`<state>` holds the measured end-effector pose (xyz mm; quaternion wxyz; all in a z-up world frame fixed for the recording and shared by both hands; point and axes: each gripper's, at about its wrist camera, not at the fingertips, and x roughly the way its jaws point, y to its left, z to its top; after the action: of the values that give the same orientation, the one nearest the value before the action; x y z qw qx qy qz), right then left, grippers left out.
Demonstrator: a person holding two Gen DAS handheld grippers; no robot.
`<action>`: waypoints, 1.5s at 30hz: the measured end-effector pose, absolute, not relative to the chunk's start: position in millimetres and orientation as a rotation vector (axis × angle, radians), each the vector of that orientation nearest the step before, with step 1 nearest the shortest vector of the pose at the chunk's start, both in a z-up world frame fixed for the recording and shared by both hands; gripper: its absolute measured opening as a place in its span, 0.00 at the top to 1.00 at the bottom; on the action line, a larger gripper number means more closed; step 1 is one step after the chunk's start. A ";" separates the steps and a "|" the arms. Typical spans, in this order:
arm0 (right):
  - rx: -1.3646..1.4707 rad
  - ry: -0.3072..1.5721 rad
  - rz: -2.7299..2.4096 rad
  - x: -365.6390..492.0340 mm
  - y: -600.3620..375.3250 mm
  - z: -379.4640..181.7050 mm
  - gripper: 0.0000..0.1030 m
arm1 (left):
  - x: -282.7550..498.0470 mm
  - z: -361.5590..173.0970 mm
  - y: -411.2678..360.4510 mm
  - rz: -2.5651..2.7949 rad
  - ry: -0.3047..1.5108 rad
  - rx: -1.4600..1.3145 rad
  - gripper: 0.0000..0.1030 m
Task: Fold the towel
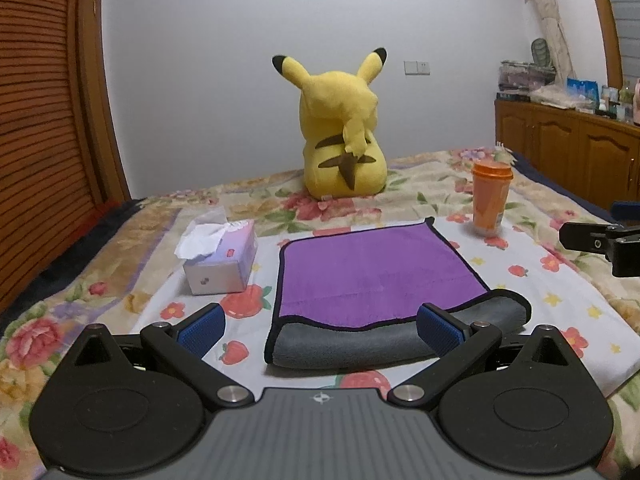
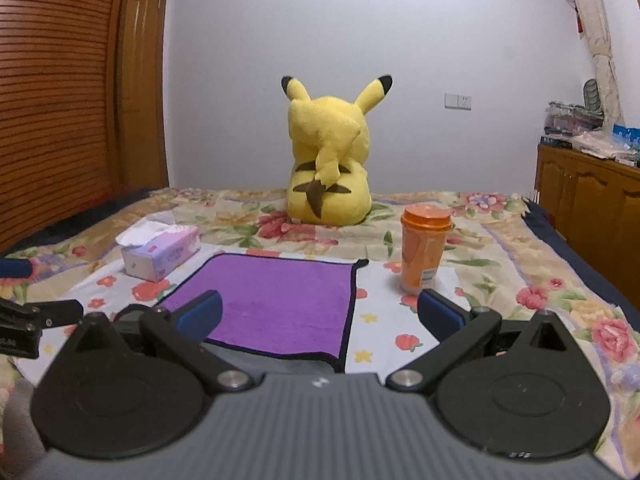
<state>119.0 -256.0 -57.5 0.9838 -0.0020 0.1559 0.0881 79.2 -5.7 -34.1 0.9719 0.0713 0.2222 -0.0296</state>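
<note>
A purple towel (image 1: 372, 276) with a black hem lies on the flowered bedspread. Its near edge is turned over and shows the grey underside (image 1: 360, 344). My left gripper (image 1: 320, 326) is open and empty just above the towel's near edge, straddling the grey fold. In the right wrist view the towel (image 2: 272, 304) lies ahead and to the left. My right gripper (image 2: 320, 312) is open and empty over the towel's near right corner. Its arm shows at the right edge of the left wrist view (image 1: 600, 242).
A tissue box (image 1: 222, 258) stands left of the towel and an orange lidded cup (image 1: 490, 198) stands at its far right. A yellow plush toy (image 1: 340, 128) sits behind. A wooden cabinet (image 1: 580, 148) stands right of the bed and a slatted wardrobe (image 1: 36, 120) left.
</note>
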 end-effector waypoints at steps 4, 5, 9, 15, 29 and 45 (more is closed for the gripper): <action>-0.014 0.334 0.184 130.9 -254.9 -62.2 0.00 | 93.7 -40.1 -4.0 -0.069 0.470 0.145 0.00; -0.015 0.341 0.186 133.8 -254.7 -63.3 0.00 | 96.9 -41.8 -3.9 -0.071 0.477 0.146 0.00; -0.019 0.362 0.196 144.0 -253.1 -67.0 0.00 | 105.6 -45.8 -2.1 -0.078 0.501 0.141 0.00; -0.025 0.403 0.222 157.9 -249.9 -71.6 0.00 | 121.0 -47.6 2.7 -0.102 0.518 0.107 0.00; -0.027 0.445 0.249 180.6 -245.6 -77.4 0.00 | 156.3 -56.7 20.2 -0.080 0.561 0.088 0.05; -0.029 0.500 0.245 201.5 -245.3 -89.2 0.00 | 187.6 -70.3 34.7 -0.091 0.625 0.085 0.30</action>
<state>201.5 -245.3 -89.2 0.9614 -0.0145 0.2469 0.1208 187.6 34.7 -70.3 0.9497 0.0419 0.3072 -0.0446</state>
